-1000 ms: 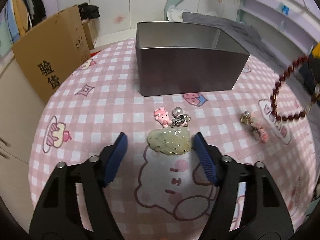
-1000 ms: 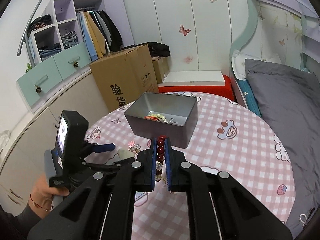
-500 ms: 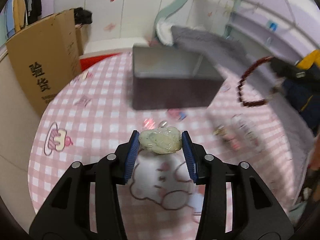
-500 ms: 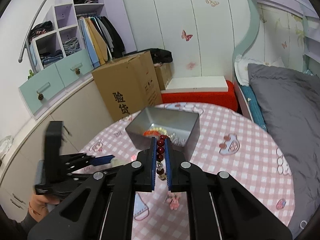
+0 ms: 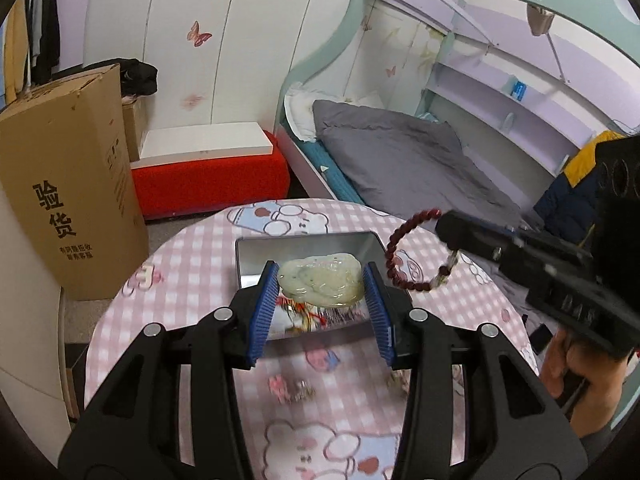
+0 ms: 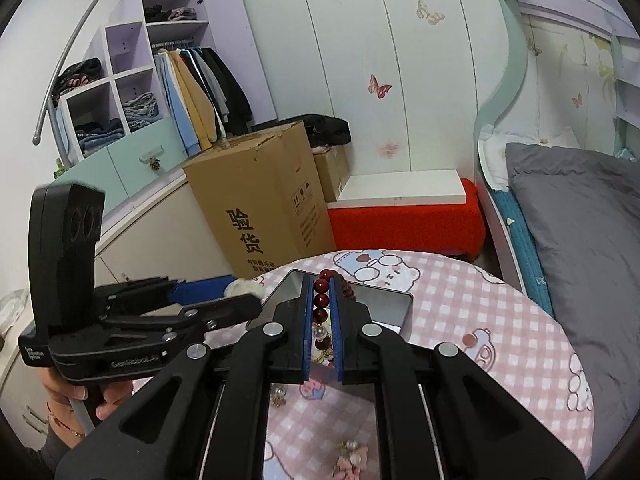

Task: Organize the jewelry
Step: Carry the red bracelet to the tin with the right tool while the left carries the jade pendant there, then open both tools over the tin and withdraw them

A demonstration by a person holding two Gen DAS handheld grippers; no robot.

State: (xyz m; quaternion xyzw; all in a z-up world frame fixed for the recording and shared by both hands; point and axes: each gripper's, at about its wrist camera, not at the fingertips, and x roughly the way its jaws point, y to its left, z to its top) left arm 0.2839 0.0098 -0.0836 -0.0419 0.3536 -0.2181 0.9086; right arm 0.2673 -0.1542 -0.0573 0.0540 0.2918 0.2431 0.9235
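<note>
**Left wrist view: jade pendant and bead bracelet both held over the tin**

Left wrist view shows the left gripper (image 5: 322, 282) closed on a pale green jade pendant (image 5: 320, 283), its blue pads (image 5: 262, 312) pressing the stone from either side; the pendant hangs above the open metal tin (image 5: 256, 256), which sits on the round table with the pink checked cloth (image 5: 192, 264); blurred coloured jewelry lies inside the tin (image 5: 308, 316), under the pendant. At about 3 o'clock from the pendant the right gripper (image 5: 452, 232) comes in from the side with a dark red bead bracelet (image 5: 400, 256) dangling from its tip as an open loop, beside the tin's right rim; the person's right hand (image 5: 576, 372) grips the handle at 4 o'clock. Small pink charms (image 5: 290, 386) lie on the cloth at 6 o'clock, near the tin, too blurred to make out.

Right wrist view has the right gripper (image 6: 322, 320) narrowly closed on the bracelet (image 6: 321, 300), beads stacked between the blue pads (image 6: 307, 328), over the tin (image 6: 400, 308); the left gripper (image 6: 224, 284) reaches in from 9 o'clock, held by the left hand (image 6: 92, 396); a pink bow charm (image 6: 352, 460) lies on the cloth (image 6: 480, 304) at 6 o'clock; a cardboard box (image 6: 260, 200) stands beyond the table at 11 o'clock.
</note>
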